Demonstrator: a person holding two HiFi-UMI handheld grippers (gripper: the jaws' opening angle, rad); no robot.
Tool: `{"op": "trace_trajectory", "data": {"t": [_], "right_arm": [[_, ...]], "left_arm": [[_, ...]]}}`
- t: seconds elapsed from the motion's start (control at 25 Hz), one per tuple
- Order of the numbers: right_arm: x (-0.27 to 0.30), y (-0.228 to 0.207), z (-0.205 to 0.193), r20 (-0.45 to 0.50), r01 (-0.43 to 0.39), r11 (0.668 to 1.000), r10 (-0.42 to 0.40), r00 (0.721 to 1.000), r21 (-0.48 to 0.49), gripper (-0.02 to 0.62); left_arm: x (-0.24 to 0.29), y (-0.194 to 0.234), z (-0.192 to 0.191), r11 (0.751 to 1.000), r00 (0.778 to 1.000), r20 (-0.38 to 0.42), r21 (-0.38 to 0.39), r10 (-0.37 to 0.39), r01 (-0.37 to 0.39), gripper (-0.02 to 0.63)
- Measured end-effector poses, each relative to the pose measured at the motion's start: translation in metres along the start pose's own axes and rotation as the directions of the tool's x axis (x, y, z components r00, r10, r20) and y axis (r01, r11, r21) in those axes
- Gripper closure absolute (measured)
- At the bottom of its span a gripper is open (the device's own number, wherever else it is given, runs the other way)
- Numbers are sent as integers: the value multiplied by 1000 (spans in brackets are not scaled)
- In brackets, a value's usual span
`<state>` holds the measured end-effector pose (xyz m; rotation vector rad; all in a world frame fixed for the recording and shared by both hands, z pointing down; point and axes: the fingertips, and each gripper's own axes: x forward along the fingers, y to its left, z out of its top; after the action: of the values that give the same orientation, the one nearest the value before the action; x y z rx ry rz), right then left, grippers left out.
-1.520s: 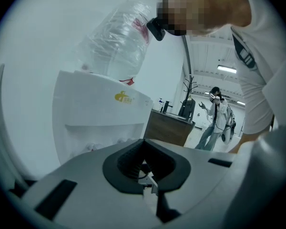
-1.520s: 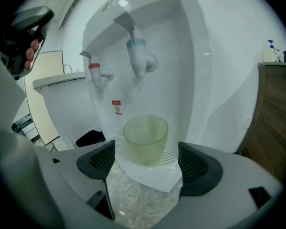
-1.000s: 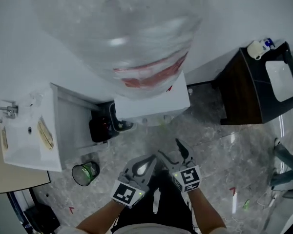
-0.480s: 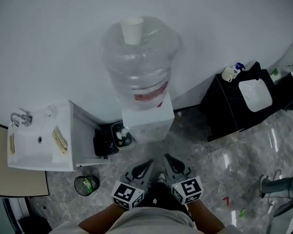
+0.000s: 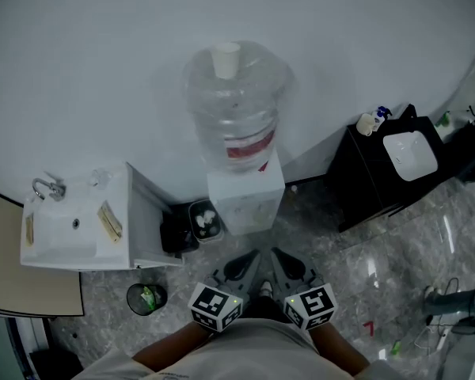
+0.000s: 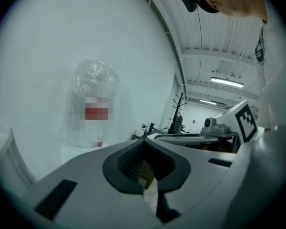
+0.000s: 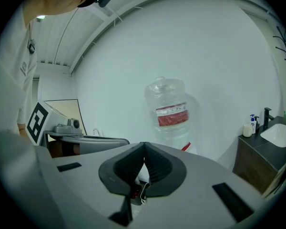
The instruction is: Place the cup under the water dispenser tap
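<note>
Cup (image 5: 226,58) sits atop dispenser bottle (image 5: 239,117), sink (image 5: 63,234) leftward.

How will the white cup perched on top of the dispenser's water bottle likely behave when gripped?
The cup looks small and thin-walled, so it is probably very light and easily crushed by a hard squeeze. It stands free on the rounded top of the clear bottle, so a sideways nudge could tip it or slide it off.

The bottle (image 5: 236,109) is clear, glossy plastic. The floor (image 5: 356,267) is polished, mottled stone. My pads (image 7: 163,168) are matt, ribbed, dark.
</note>
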<state>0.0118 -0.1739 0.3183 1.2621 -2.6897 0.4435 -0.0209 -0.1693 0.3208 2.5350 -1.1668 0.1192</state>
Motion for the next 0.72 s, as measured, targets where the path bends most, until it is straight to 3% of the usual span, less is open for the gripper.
{"op": "trace_trajectory", "data": {"t": [0.72], "right_arm": [[3, -7, 9, -1, -6, 999, 6, 1000, -31, 578]], "left_arm": [[2, 3, 10, 999, 1000, 13, 25, 25, -25, 600]]}}
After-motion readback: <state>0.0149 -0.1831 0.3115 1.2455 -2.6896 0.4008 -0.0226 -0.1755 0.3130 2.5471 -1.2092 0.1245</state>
